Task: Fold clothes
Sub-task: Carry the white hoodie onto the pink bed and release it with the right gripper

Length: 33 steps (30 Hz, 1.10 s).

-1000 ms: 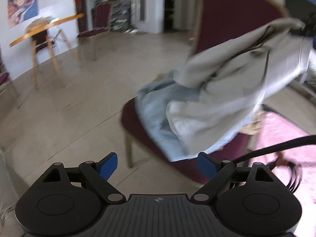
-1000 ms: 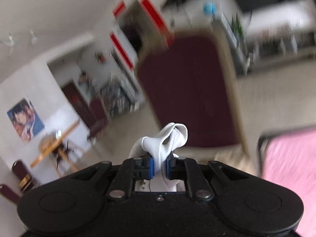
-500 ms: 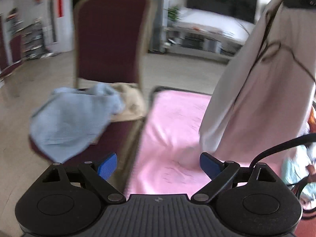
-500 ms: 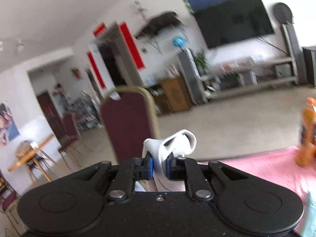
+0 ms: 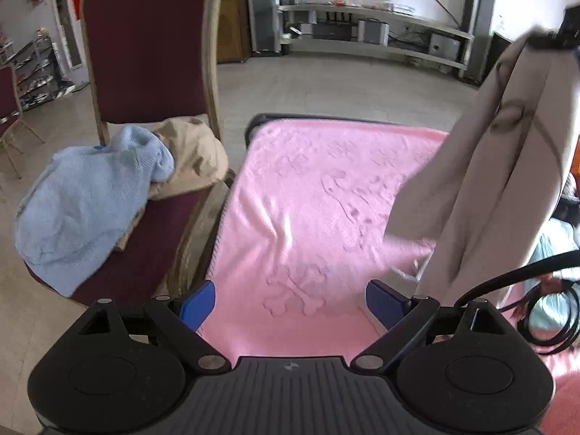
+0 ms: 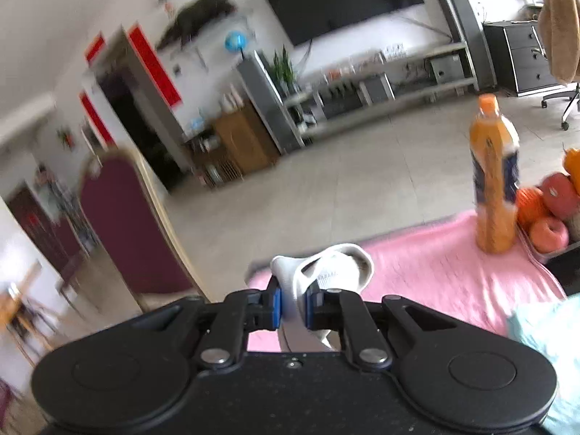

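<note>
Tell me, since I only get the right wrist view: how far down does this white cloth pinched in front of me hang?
Observer: The pale garment hangs from the right gripper down to the pink blanket.
Visitor: Is the other gripper helping?
Observer: No, the left gripper is open and empty, low over the blanket.
Visitor: More laundry anywhere?
Observer: Yes, a light blue sweater and a beige garment lie on the maroon chair.

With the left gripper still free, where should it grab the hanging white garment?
Probably its lower hanging edge, coming in from the pink blanket side. The white garment hangs from the right gripper, so that corner is free; the left gripper is open just below it.
</note>
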Each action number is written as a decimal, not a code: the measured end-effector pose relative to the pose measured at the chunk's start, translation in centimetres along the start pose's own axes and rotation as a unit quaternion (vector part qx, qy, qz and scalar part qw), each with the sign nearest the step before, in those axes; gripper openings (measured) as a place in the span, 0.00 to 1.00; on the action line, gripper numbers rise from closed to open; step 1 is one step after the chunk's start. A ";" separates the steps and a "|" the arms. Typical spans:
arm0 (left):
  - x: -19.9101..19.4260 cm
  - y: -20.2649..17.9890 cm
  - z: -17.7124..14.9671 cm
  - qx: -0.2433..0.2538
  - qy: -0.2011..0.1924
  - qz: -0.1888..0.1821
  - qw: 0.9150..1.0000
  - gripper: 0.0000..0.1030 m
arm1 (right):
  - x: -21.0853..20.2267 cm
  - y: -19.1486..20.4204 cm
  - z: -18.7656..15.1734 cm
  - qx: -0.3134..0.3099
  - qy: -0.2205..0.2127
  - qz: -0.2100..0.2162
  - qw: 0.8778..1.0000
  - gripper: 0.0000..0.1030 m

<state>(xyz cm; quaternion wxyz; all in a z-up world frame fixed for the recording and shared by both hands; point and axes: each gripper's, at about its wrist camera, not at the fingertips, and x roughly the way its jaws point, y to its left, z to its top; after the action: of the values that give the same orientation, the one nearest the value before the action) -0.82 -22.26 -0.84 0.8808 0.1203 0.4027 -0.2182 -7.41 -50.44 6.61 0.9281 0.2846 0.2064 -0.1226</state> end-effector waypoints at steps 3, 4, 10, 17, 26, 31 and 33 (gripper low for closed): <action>-0.9 0.5 1.1 -0.015 -0.028 0.003 0.999 0.89 | -2.4 2.2 2.0 -0.025 -0.070 0.035 0.997 0.12; -1.2 0.6 1.4 -0.020 -0.037 0.003 0.999 0.89 | -3.5 3.1 2.3 -0.045 -0.097 0.040 0.993 0.12; -1.8 1.7 0.1 -0.018 -0.050 0.012 0.998 0.89 | -4.2 6.0 -2.6 -0.136 -0.068 0.044 0.987 0.15; 1.6 1.3 -4.5 0.027 0.028 0.010 0.999 0.88 | 0.2 -0.8 -15.2 -0.051 0.177 -0.026 0.983 0.47; 3.5 -2.1 -5.9 0.043 0.053 -0.026 0.997 0.83 | -2.5 -9.4 -16.6 0.076 0.131 -0.051 0.987 0.47; 3.8 -3.8 -6.0 0.053 0.045 -0.033 0.997 0.82 | -1.2 -10.6 -18.1 0.082 0.125 -0.032 0.988 0.32; 3.9 -4.6 -5.9 0.059 0.040 -0.034 0.997 0.82 | -0.4 -11.2 -18.4 0.086 0.127 -0.031 0.988 0.31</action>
<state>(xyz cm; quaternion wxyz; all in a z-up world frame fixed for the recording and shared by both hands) -4.66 -25.10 -7.83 0.8474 0.1667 0.4283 -0.2660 -17.39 -48.80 -12.41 0.8622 0.3699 0.3201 -0.1314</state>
